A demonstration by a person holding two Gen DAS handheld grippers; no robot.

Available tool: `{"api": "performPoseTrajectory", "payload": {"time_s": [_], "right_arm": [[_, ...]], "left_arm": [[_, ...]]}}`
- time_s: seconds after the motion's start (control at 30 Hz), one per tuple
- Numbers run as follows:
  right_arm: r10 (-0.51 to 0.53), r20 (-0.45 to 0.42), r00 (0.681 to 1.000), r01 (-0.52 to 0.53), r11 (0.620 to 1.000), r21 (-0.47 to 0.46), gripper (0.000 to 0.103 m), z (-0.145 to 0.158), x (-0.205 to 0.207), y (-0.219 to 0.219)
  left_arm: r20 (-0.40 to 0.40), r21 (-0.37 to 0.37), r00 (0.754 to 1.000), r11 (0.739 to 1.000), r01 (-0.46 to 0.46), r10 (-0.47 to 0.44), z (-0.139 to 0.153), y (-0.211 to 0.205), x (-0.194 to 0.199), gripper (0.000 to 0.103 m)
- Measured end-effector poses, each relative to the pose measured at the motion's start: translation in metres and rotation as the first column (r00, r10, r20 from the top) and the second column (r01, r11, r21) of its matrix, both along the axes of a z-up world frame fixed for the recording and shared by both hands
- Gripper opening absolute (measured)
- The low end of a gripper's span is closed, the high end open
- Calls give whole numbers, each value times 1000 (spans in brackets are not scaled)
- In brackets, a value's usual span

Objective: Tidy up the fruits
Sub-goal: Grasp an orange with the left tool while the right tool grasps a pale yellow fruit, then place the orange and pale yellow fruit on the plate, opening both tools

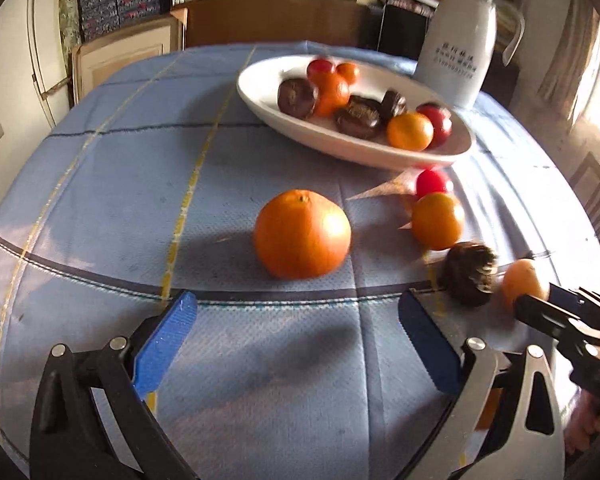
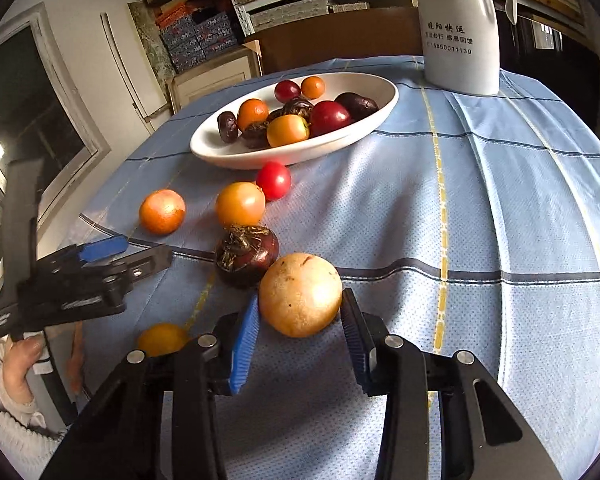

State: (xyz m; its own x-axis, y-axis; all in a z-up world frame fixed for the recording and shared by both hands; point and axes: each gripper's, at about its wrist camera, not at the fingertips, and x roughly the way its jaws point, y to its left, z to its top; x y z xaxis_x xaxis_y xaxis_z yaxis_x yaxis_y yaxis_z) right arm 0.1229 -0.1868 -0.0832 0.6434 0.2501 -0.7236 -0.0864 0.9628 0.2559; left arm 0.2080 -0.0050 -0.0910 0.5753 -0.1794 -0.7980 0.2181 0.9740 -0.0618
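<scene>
My right gripper (image 2: 300, 330) is shut on a pale yellow-orange fruit (image 2: 300, 294) that rests on the blue checked cloth, a blue pad against each side. The left wrist view shows this gripper (image 1: 536, 298) and fruit (image 1: 524, 282) at the right edge. Just beyond lie a dark brown fruit (image 2: 246, 254), a yellow-orange fruit (image 2: 240, 204) and a red tomato (image 2: 274, 180). My left gripper (image 1: 298, 300) is open and empty, with a large orange (image 1: 302, 234) a short way ahead of its fingers. The white oval bowl (image 1: 260, 100) at the back holds several mixed fruits.
A white jug (image 2: 460, 40) stands behind the bowl (image 2: 220, 156) at the table's far edge. A small orange (image 2: 162, 338) lies near the table's front edge, beside my right gripper. A person's hand (image 2: 20, 368) holds the left gripper (image 2: 140, 254). Shelves and boxes fill the background.
</scene>
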Motion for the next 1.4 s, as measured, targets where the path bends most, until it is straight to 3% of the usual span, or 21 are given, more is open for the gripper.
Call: {"api": "performPoseTrajectory", "payload": {"time_s": [0.17, 0.43, 0.53, 0.67, 0.73, 0.83, 0.9, 0.93, 0.97, 1.07, 1.2, 1.4], "right_arm": [[-2, -12, 1000, 2, 1000, 3, 41, -2, 1, 0], [1, -15, 1000, -1, 1000, 10, 43, -3, 1, 0], [1, -16, 1000, -1, 1000, 10, 43, -3, 2, 0], [2, -15, 1000, -2, 1000, 10, 43, -3, 2, 0], [2, -15, 1000, -2, 1000, 9, 43, -3, 2, 0], [2, -15, 1000, -2, 1000, 8, 43, -3, 2, 0], [2, -15, 1000, -2, 1000, 8, 43, -3, 2, 0], [2, -15, 1000, -2, 1000, 6, 42, -3, 2, 0], [1, -15, 1000, -1, 1000, 7, 42, -3, 2, 0], [0, -15, 1000, 0, 1000, 16, 41, -3, 2, -1], [0, 1, 1000, 0, 999, 35, 40, -1, 0, -4], [-54, 107, 993, 45, 996, 82, 40, 20, -5, -20]], "left_arm": [[-1, 94, 1000, 996, 4, -4, -4, -11, 0, 99], [-6, 81, 1000, 997, 15, -15, -3, -8, 0, 99], [40, 89, 999, 996, 10, -14, 4, -6, 0, 99], [192, 202, 981, 979, -29, -11, 22, -14, 1, 99], [188, 233, 981, 973, -3, -42, 18, -20, 5, 99], [151, 211, 983, 975, 67, -100, 13, -26, 7, 99], [156, 147, 981, 984, 97, -119, 16, -22, 3, 93], [138, 107, 982, 988, 113, -127, 16, -20, 3, 67], [108, 76, 987, 991, 108, -116, 12, -17, 7, 49], [89, 18, 992, 996, 91, -93, 10, -10, 9, 46], [106, 23, 988, 993, 112, -114, 12, -15, 3, 46], [179, 40, 974, 991, 130, -135, 34, -27, -3, 46]]}}
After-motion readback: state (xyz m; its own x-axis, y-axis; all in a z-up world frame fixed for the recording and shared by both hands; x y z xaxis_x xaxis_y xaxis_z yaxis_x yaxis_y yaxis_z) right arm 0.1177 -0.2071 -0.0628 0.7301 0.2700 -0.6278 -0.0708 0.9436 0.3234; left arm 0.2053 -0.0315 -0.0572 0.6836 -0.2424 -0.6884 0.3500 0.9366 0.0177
